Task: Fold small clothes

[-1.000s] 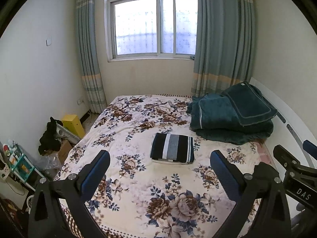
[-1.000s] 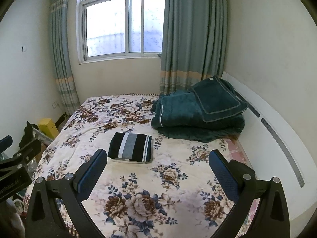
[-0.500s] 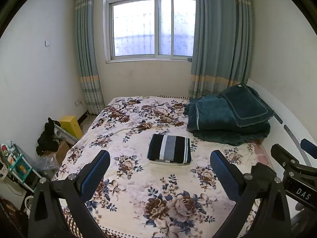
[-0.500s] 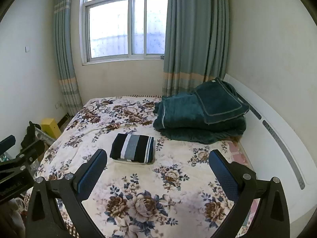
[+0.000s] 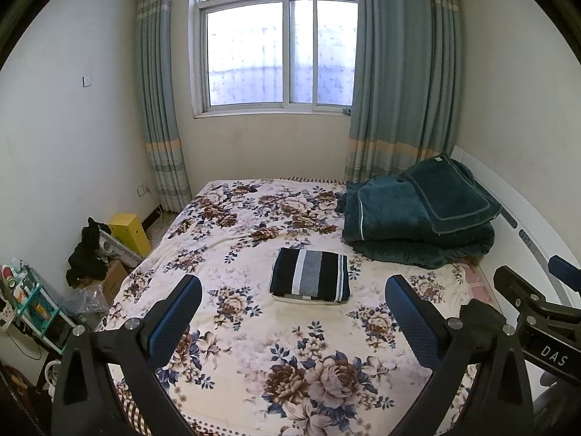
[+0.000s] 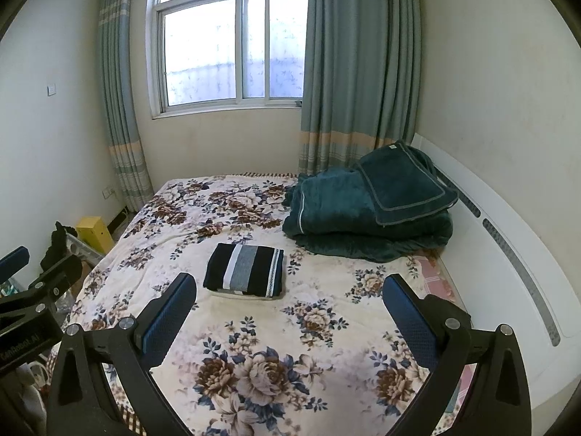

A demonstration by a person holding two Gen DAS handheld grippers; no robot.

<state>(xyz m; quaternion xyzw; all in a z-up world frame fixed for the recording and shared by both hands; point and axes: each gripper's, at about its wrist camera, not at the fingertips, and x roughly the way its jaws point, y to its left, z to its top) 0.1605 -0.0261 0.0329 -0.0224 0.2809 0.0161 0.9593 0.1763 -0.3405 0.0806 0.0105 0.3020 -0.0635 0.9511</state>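
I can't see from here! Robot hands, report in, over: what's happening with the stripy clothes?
Left gripper open, empty. Right gripper open, empty. Striped garment folded flat on floral bedspread, untouched. Nothing between grippers and garment.

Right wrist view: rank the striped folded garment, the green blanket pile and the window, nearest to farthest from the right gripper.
From the right gripper:
1. Striped folded garment, mid-bed, just ahead and slightly left.
2. Green blanket pile, farther back on the right, against the headboard.
3. Window, on the far wall beyond the bed.
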